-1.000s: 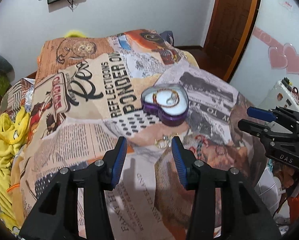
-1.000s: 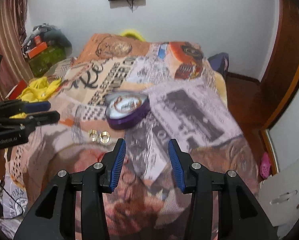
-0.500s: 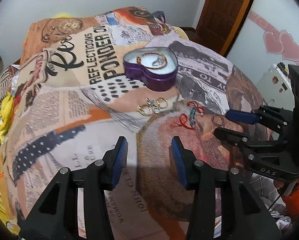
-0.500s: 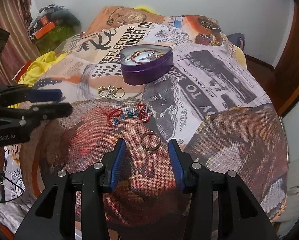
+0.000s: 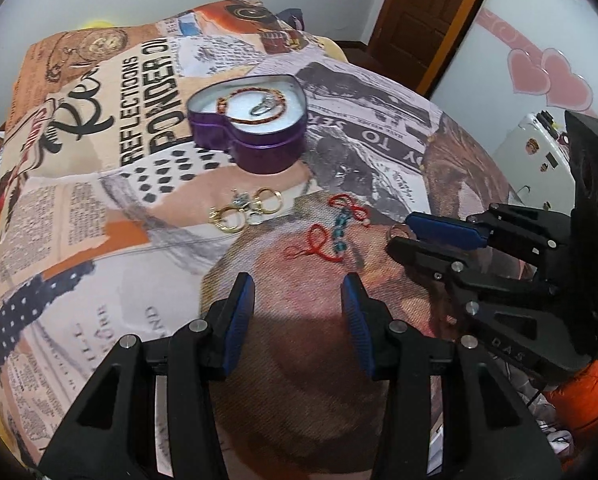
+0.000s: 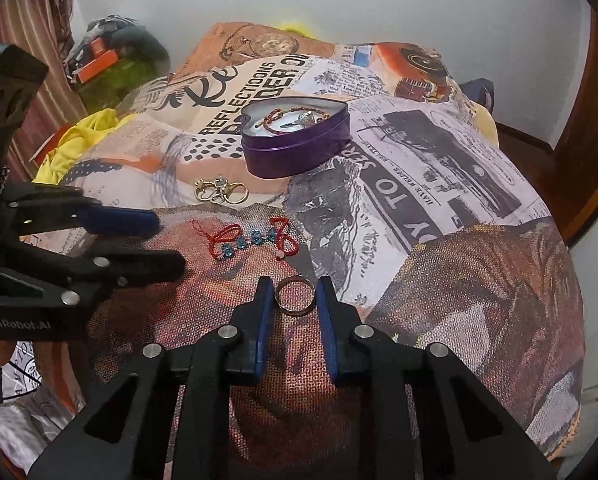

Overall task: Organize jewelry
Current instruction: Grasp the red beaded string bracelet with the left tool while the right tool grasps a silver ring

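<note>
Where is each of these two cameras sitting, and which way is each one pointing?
Left wrist view: sits on the left gripper, looking forward and down along its open fingers at the bedspread; the right gripper shows at the right edge.
Right wrist view: sits on the right gripper, looking down at the ring between its fingers, which have just been closing; the left gripper shows at left.
Both share: the purple heart tin, gold hoops and red bracelet.
</note>
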Demonstrator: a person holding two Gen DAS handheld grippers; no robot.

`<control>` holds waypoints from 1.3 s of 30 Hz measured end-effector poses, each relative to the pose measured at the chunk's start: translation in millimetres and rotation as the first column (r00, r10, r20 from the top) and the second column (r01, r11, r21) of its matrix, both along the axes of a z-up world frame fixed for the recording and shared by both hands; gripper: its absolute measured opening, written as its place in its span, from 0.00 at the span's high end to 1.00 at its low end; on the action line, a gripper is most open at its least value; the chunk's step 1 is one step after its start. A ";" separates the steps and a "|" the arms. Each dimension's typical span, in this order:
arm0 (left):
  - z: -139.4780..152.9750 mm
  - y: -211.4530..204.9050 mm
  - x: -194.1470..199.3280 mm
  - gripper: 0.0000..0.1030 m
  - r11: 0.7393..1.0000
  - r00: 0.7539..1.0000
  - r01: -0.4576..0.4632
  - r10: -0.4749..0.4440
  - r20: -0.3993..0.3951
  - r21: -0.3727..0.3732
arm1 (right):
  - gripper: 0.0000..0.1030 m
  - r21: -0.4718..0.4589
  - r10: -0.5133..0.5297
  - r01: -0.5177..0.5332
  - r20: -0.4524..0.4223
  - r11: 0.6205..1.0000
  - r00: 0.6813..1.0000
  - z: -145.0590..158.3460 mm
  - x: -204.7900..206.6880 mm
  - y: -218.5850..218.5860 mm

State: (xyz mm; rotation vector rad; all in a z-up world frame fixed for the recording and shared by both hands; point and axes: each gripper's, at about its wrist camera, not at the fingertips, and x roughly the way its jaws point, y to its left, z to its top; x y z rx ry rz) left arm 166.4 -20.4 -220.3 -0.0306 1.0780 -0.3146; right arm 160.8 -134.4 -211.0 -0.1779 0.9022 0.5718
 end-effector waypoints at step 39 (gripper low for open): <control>30.0 2.4 9.2 0.94 0.999 0.997 -0.024 0.027 0.076 -0.038 | 0.81 0.051 -0.060 0.056 0.066 0.997 0.996 37.3 9.4 -13.0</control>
